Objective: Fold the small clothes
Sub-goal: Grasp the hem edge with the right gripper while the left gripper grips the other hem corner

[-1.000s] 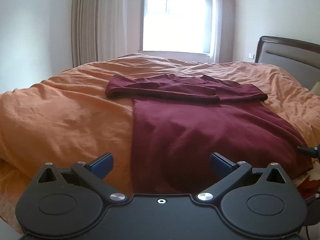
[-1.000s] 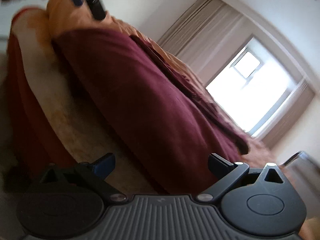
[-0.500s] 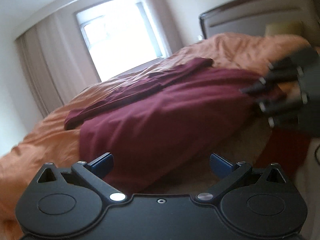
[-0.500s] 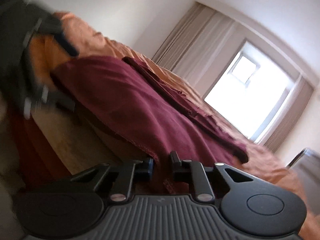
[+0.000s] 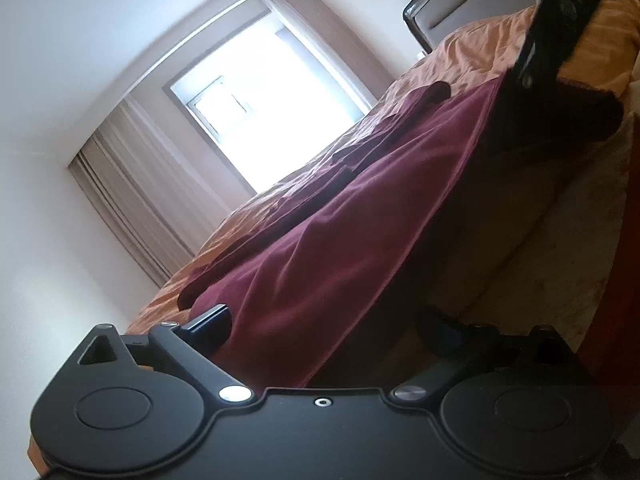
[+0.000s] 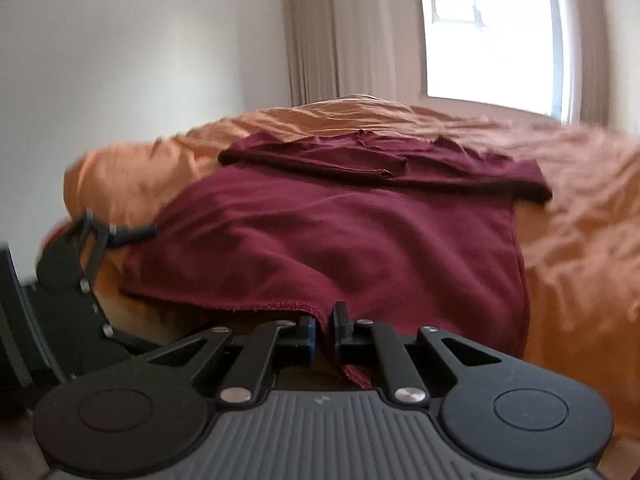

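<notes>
Right jaws pinched nearly closed on the near hem of the maroon shirt point(image 6: 340, 240), cloth bunched between the pads and a bit of hem hanging below them; right gripper point(image 6: 325, 330) sits at the bed's near edge. Left jaws spread wide, nothing between them yet; left gripper point(image 5: 324, 320) is tilted hard, one finger point(image 5: 210, 326) just beside the shirt's side edge, the other finger dark and hard to read under the draped cloth.

Shirt lies flat on the orange duvet point(image 6: 580, 208), sleeves already folded in across the top, lower part draped over the near edge of the bed. Long axis runs from the grippers away toward the window point(image 6: 492, 36): hem near, collar end far. In the right wrist view the left gripper point(image 6: 116, 236) shows at the left corner of the hem, touching or nearly touching the cloth, cannot tell which.

Judgement: step is grabbing both hem corners for a bottom-to-top fold. Right corner taken, left not yet closed. Next move needs the left jaws to close on the hem corner, then both to carry the hem away along the long axis toward the sleeves. Risk: uneven lift if only one side holds
</notes>
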Demonstrator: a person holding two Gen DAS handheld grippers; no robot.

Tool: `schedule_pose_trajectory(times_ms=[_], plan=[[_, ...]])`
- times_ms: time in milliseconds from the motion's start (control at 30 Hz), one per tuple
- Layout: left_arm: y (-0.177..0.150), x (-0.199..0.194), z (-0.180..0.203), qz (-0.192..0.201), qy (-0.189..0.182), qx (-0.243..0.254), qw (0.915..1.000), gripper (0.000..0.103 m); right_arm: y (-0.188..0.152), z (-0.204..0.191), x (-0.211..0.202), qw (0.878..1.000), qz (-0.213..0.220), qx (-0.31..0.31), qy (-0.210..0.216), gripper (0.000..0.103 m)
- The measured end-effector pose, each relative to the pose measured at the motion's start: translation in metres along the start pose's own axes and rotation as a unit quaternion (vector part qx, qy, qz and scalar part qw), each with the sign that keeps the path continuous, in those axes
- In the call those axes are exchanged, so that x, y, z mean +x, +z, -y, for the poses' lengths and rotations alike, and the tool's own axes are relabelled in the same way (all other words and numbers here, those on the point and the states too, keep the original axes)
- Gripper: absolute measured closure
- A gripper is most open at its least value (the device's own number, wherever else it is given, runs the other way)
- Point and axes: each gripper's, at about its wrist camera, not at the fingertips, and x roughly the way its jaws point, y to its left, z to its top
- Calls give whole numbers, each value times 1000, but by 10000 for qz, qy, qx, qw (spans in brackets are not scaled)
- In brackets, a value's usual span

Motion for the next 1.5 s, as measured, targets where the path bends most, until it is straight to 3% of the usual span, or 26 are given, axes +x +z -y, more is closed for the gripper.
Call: schedule_pose_trajectory(times_ms=[167,233,300,533,567,667,800,1100,1367,1500], plan=[[-10,-6,-20,-125,-143,-188,9996,24,9,29,2,9949,-140,892,452,94],[-13,-10,-29,-134,-208,-322,9992,38,12,40,5,9903,-187,1215,643,94],[-14,-15,-37,-118,-167,-420,9989,60,14,46,4,9886,-197,1318,705,94],[-12,-25,-59,-15,-114,-755,9971,81,15,43,4,9909,-137,1161,665,94],[-11,-24,-61,-34,-151,-803,9966,88,16,41,4,9904,-108,1198,682,94],[-4,-25,-76,-29,-312,-1131,9931,96,15,43,-1,9877,50,1357,778,96],[10,-33,-100,201,-363,-1526,9874,97,21,39,-15,9889,379,1253,702,97],[29,-69,-126,528,-362,-1759,9823,99,25,23,-59,9894,852,885,775,97],[33,-131,-125,676,-538,-1460,9855,98,12,6,-112,9907,799,625,903,97],[37,-168,-132,694,-730,-1369,9855,98,4,-12,-145,9926,701,166,973,97]])
